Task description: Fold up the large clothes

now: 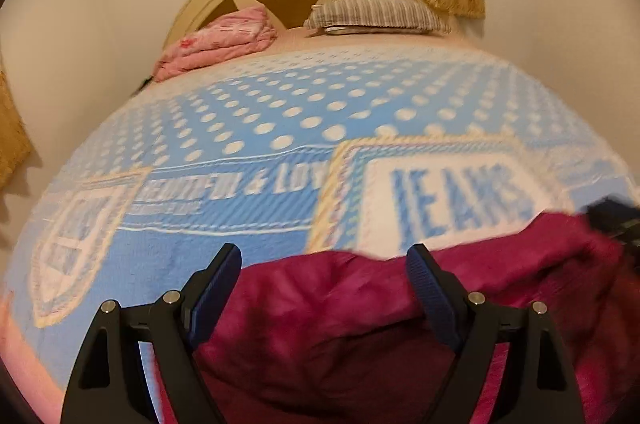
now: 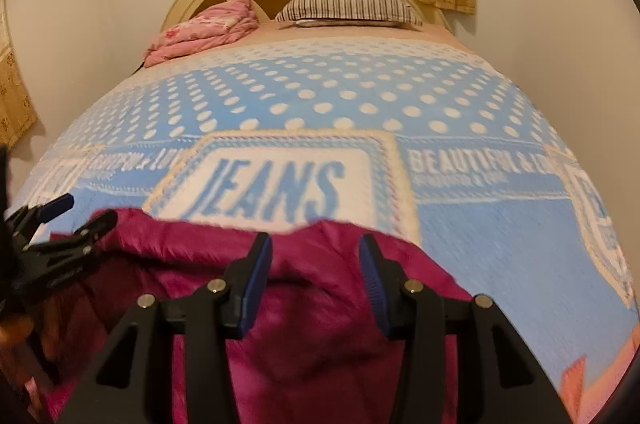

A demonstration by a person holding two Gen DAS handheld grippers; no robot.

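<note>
I see the magenta garment (image 1: 360, 312) bunched (blurry) on the bedspread (image 1: 240, 128), under both grippers (image 1: 324, 264) (image 2: 316, 252), jaws apart.

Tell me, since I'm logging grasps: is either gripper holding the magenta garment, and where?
Neither. Left gripper and right gripper hang open over the magenta garment, jaws apart, nothing pinched.

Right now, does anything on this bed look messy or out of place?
Only the magenta garment: it lies bunched and wrinkled at the bed's near edge, not yet folded. The pink blanket and striped pillow sit tidily by the headboard.
</note>
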